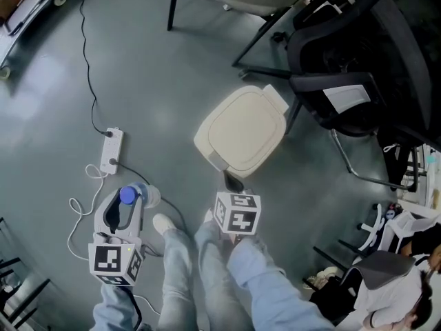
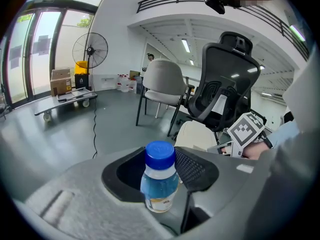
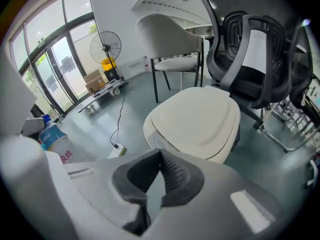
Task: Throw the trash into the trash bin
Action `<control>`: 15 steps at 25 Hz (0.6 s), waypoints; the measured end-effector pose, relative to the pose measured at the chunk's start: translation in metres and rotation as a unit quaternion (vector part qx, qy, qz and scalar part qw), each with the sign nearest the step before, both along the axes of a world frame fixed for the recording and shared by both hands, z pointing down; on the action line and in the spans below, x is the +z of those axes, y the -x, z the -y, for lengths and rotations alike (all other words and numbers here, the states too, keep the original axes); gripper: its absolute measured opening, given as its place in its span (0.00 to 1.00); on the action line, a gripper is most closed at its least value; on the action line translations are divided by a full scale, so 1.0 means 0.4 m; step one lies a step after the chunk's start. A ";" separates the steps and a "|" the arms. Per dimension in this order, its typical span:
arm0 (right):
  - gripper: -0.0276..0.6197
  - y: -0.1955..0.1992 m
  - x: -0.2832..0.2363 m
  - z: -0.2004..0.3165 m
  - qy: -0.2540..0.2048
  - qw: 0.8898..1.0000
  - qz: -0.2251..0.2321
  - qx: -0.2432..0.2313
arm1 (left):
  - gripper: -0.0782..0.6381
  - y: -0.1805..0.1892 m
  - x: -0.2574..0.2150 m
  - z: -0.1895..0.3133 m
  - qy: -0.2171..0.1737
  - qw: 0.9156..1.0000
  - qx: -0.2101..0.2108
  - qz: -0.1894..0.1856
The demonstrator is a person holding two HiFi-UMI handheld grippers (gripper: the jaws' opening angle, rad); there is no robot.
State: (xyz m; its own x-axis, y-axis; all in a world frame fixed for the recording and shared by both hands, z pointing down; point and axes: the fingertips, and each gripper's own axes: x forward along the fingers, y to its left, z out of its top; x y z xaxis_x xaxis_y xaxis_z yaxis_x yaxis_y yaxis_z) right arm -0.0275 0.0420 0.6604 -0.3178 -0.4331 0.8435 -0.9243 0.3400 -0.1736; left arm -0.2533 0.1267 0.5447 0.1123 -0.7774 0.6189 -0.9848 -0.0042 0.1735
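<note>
Our left gripper [image 2: 160,160], jaws clamped on the blue-capped water bottle [image 2: 159,186], sits left of the closed-lid trash bin [image 1: 242,131], while our right gripper [image 3: 160,156], jaws shut and empty, is nearer, at the bin's near edge.

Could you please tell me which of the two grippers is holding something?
The left gripper: its jaws clamp a blue-capped bottle; the right gripper is shut and empty.
</note>
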 end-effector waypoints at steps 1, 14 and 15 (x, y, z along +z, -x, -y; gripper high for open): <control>0.05 0.001 0.004 0.001 0.001 1.000 0.000 0.001 | 0.37 0.002 0.002 -0.001 0.001 1.000 -0.002 0.000; 0.05 0.000 0.039 0.008 0.016 1.000 -0.005 0.010 | 0.37 0.018 0.005 0.000 0.006 1.000 -0.006 0.003; 0.05 0.000 0.041 0.008 0.017 1.000 -0.004 0.011 | 0.37 0.018 0.005 0.000 0.006 1.000 -0.006 0.003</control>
